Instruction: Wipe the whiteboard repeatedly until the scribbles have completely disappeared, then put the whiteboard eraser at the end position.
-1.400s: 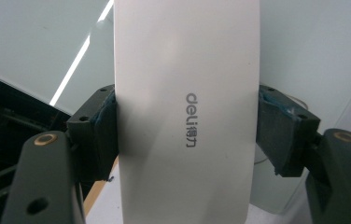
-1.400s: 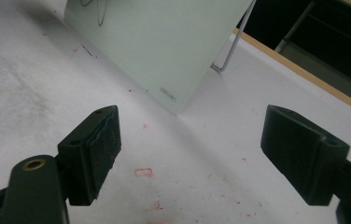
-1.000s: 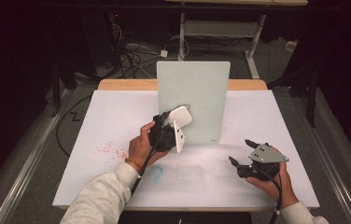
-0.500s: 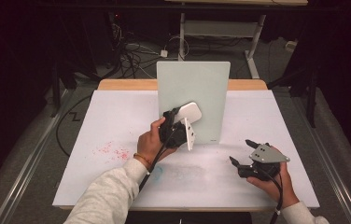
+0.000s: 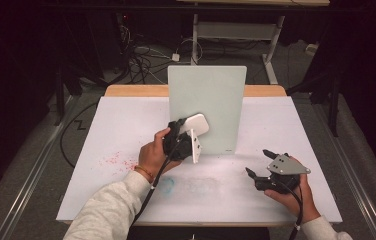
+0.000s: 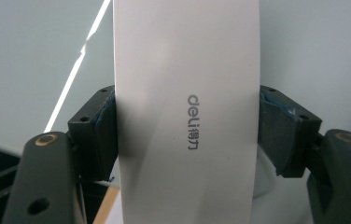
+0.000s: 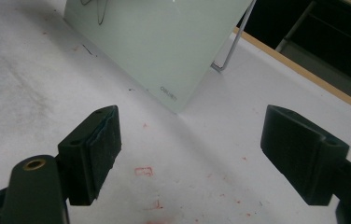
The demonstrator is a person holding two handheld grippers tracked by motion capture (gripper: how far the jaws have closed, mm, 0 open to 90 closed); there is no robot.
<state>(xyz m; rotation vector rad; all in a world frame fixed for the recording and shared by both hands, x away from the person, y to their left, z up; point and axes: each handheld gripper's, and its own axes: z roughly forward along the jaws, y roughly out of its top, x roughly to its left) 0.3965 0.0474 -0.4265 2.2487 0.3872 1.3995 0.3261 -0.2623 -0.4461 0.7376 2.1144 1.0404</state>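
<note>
Eraser [image 6: 187, 116] clenched in my left claw [image 5: 188, 142] against the upright board [image 5: 208, 107], right claw [image 5: 261, 162] released nearby.

It looked like a lab or recording room: a white, stained worktop with a wooden edge [image 5: 126, 91] stood in a dark space, with tangled black cables [image 5: 141, 57] on the grey floor and a metal-framed bench [image 5: 236, 30] behind.
</note>
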